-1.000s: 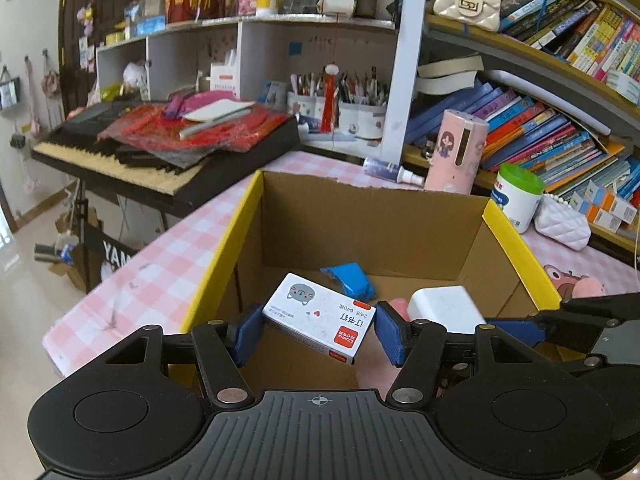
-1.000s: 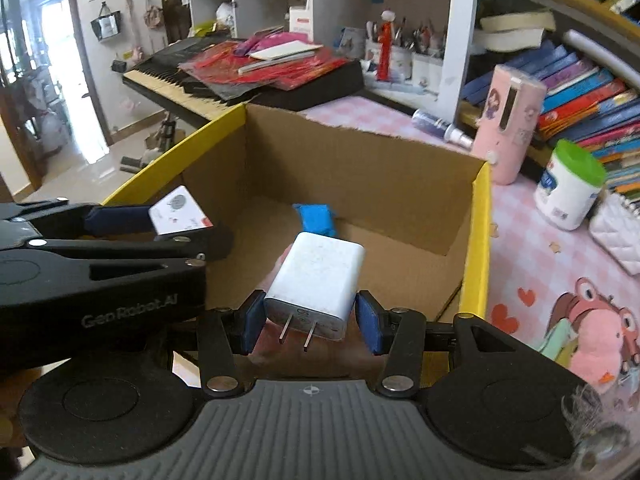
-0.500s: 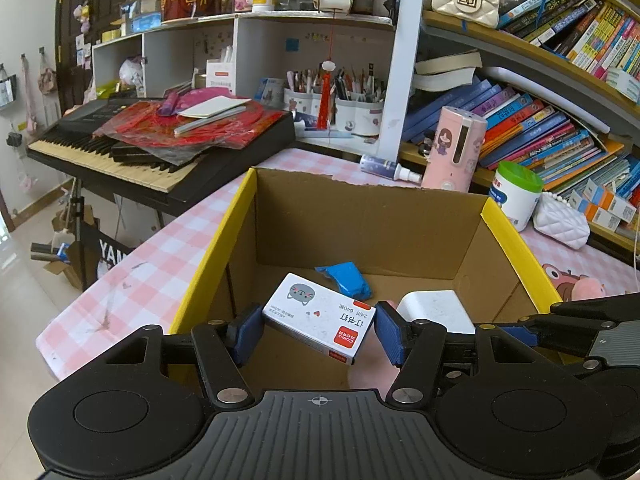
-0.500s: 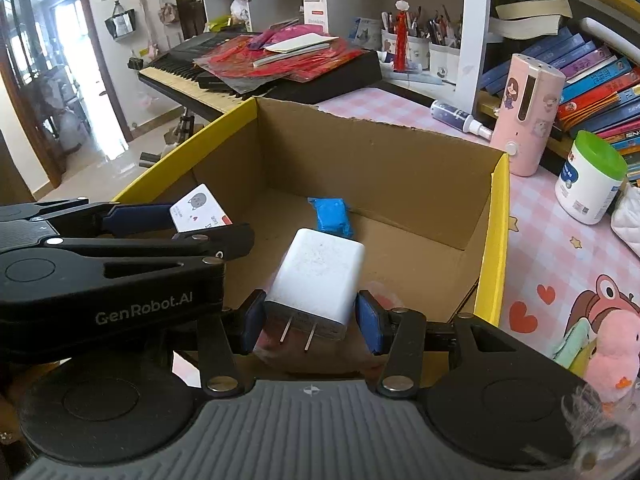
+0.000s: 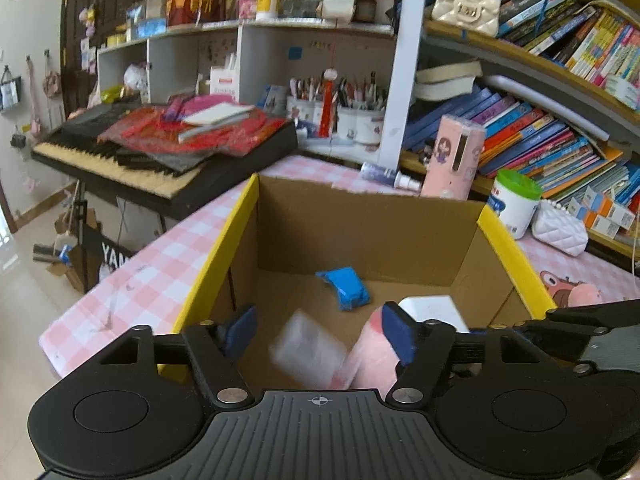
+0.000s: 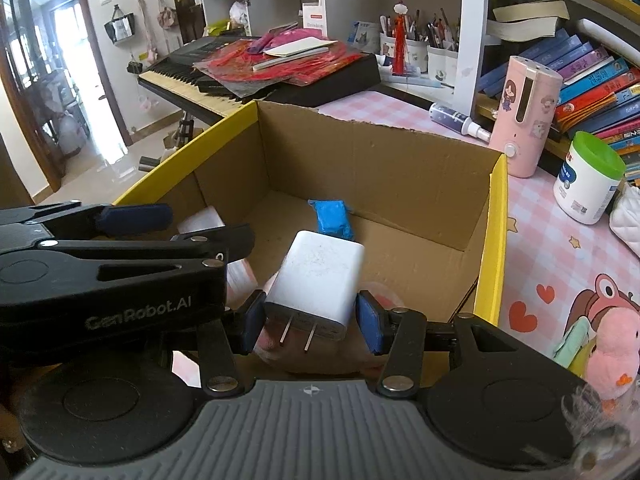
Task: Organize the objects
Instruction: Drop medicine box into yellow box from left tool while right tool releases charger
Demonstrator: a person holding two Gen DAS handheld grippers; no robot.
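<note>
The left hand-held gripper [image 5: 318, 330] is just opening, a blurred white box [image 5: 308, 346] loose between its pads above the cardboard box's [image 5: 360, 232] open floor, while the right hand-held gripper [image 6: 310, 322] is clamping a white charger [image 6: 316, 280].

Keyboard [image 5: 120, 152], bookshelf [image 5: 540, 136], green-lidded tub [image 6: 588, 178]

Brown box [image 6: 384, 168] w/ yellow rims; white charger [image 6: 316, 280]; pink-check tablecloth [image 5: 160, 256]
</note>
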